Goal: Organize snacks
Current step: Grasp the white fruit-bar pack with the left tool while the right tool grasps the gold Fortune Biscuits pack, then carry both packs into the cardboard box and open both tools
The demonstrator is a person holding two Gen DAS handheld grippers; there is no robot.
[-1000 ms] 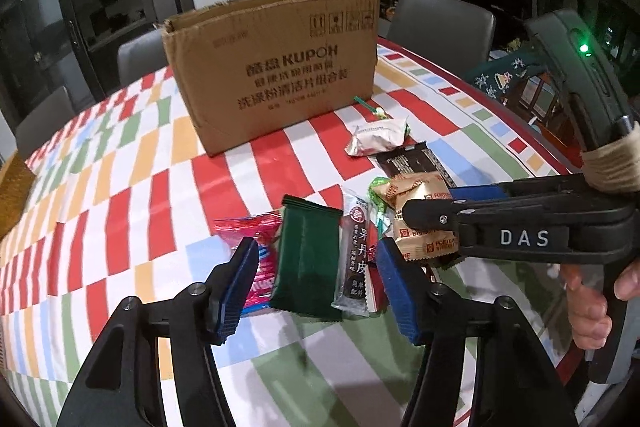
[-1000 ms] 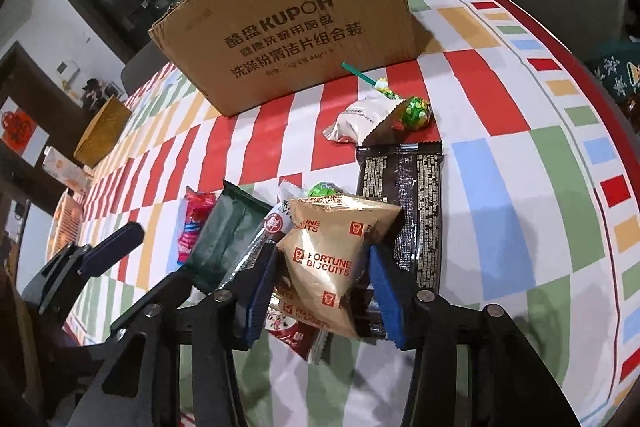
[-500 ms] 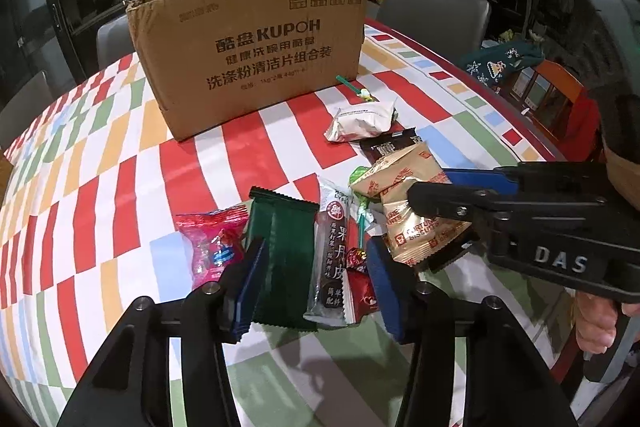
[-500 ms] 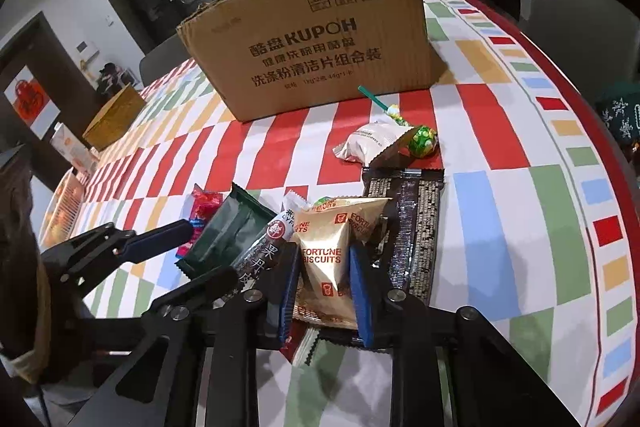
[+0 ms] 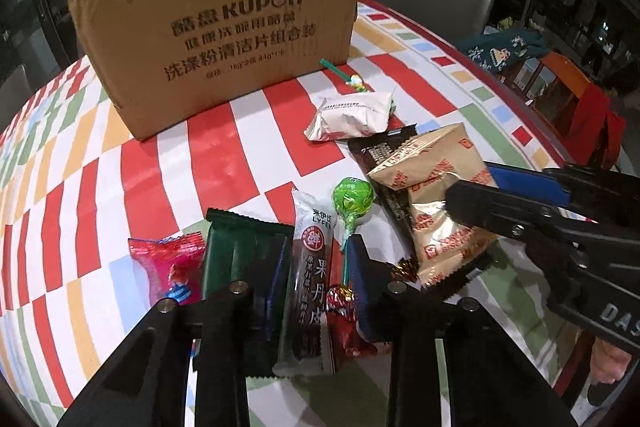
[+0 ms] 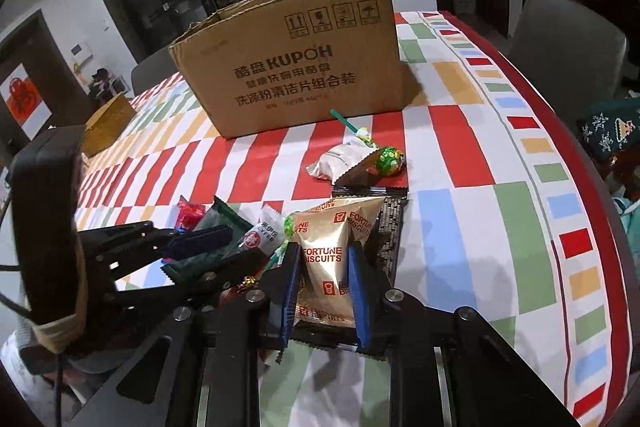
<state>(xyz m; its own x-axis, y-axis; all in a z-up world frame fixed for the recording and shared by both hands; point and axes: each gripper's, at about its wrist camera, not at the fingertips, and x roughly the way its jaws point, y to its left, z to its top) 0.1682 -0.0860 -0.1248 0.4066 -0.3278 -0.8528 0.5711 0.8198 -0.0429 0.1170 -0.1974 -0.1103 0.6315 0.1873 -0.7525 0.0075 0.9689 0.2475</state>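
Note:
My right gripper (image 6: 324, 279) is shut on a gold Fortune Biscuits bag (image 6: 326, 255) and holds it lifted off the table; the bag shows in the left wrist view (image 5: 436, 187) too. My left gripper (image 5: 316, 279) has closed around a clear-and-brown fruit-leather bar (image 5: 310, 283) lying on the tablecloth, its pads at either side. A dark green packet (image 5: 240, 259), a pink candy (image 5: 172, 267) and a green lollipop (image 5: 352, 199) lie beside it. A cardboard box (image 6: 296, 67) stands open at the back.
A white snack bag (image 5: 352, 115) and a second green lollipop (image 6: 390, 157) lie in front of the box. A dark brown packet (image 6: 390, 231) lies under the gold bag. A red foil candy (image 5: 344, 311) sits by my left fingers. Chairs stand behind the round table.
My right gripper closed on the gold bag and lifted it. My left gripper narrowed from wide open around the fruit-leather bar and moved forward.

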